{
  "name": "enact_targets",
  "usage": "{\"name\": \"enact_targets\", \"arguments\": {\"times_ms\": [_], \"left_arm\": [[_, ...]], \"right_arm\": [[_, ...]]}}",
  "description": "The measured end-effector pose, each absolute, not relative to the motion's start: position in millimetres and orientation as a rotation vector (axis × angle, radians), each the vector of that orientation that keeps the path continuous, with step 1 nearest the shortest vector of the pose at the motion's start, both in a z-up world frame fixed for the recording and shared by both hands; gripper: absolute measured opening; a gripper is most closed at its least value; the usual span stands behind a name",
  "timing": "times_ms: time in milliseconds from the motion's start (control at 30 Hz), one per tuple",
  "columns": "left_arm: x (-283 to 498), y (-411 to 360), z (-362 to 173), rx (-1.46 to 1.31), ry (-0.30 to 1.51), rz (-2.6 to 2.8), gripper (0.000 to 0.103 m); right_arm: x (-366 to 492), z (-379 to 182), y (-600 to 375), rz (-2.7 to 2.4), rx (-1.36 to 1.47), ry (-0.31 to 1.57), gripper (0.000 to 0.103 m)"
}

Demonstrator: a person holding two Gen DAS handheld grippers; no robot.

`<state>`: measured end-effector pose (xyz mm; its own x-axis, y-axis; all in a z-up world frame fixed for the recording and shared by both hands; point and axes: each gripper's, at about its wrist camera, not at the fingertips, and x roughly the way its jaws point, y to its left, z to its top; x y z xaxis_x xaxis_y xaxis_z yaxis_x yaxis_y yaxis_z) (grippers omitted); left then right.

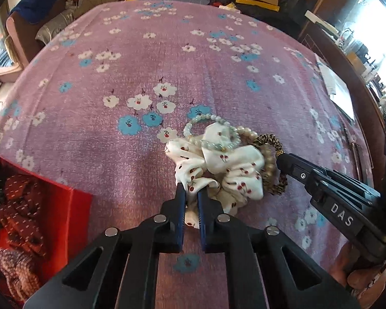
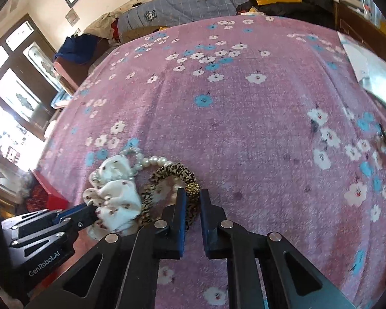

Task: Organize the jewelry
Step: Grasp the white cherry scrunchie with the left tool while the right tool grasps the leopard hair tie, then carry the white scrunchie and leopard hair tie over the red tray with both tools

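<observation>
Sorting stage, entry one: red open box [image 1: 64, 206] at the far left of the left wrist view, resting on the pink flower-print bedspread [image 1: 141, 64]; patterned fabric items lie inside it, and it is judged the likely container for the pile.

Entry two: left tongs [image 1: 191, 193], nearly pressed together, pinching a fold at the near edge of the white cherry-print fabric scrunchie [image 1: 231, 164]. The scrunchie lies on the bedspread, near the box but apart from it.

Entry three: pale green bead bracelet [image 1: 218, 139] and white pearl bead bracelet [image 1: 244, 131], both draped over and partly under the scrunchie, tangled with it.

Entry four: leopard-print fabric hair tie [image 2: 167, 172] with a small gold studded bead [image 2: 192, 189], touching the right side of the scrunchie, a pearl strand looped through it.

Entry five: right tongs [image 2: 192, 200], narrowly spread, closing around the leopard tie at its gold bead; whether the grip is firm, cannot tell.

Step in hand, as judged: separating the heap, one piece per tongs. The next move calls for drawing the two apart gently, sideways and low, so that the bracelets slip free rather than ride along or snag.
</observation>
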<state>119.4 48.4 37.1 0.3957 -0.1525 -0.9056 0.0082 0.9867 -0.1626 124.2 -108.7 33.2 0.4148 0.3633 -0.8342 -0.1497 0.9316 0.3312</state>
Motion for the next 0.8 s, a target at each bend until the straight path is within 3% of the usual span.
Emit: {"name": "enact_targets", "arguments": {"times_ms": [800], "left_arm": [[-16.4, 68.3, 125.4, -0.138, 1.027, -0.106, 0.008]], "right_arm": [[-4.3, 113.4, -119.3, 0.343, 0.22, 0.963, 0.011]]}}
